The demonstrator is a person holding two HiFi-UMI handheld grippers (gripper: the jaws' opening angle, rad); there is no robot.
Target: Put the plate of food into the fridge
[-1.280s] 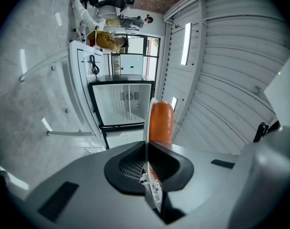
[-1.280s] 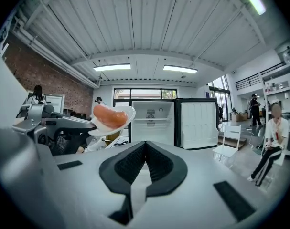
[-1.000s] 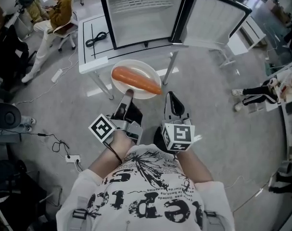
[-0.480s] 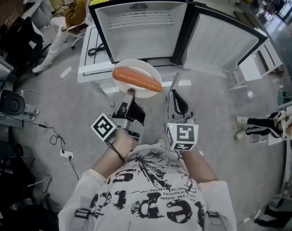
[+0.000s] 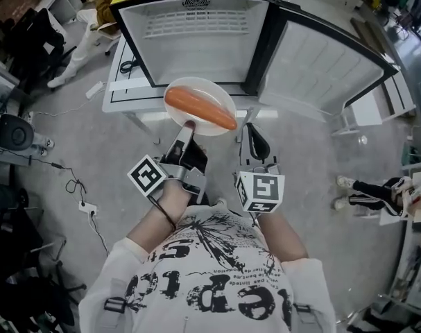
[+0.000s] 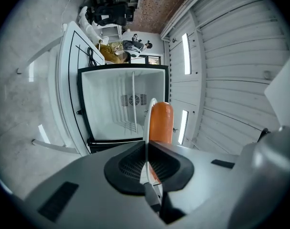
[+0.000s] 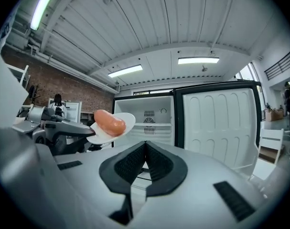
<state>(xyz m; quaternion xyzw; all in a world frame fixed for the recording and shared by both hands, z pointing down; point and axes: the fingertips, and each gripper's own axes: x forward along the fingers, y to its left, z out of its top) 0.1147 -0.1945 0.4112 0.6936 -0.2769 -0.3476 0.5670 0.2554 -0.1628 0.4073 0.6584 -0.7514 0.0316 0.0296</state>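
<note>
A white plate (image 5: pixel 210 92) carrying an orange sausage (image 5: pixel 200 109) hangs in the air in front of the open fridge (image 5: pixel 196 37). My left gripper (image 5: pixel 188 126) is shut on the plate's near rim. In the left gripper view the plate (image 6: pixel 148 113) shows edge-on with the sausage (image 6: pixel 160 123) beside it and the fridge (image 6: pixel 118 109) beyond. My right gripper (image 5: pixel 254 143) is shut with nothing in it, just right of the plate. The right gripper view shows the plate (image 7: pixel 117 129), the sausage (image 7: pixel 109 122), and the fridge interior (image 7: pixel 156 118).
The fridge door (image 5: pixel 321 64) stands swung open to the right. The fridge sits on a white table (image 5: pixel 123 92) with a black cable (image 5: pixel 127 66) on it. A person (image 5: pixel 92 19) sits at the far left. Chairs and cables lie on the floor at left.
The plate and both grippers have come closer to the open fridge. The left grip on the plate is unchanged.
</note>
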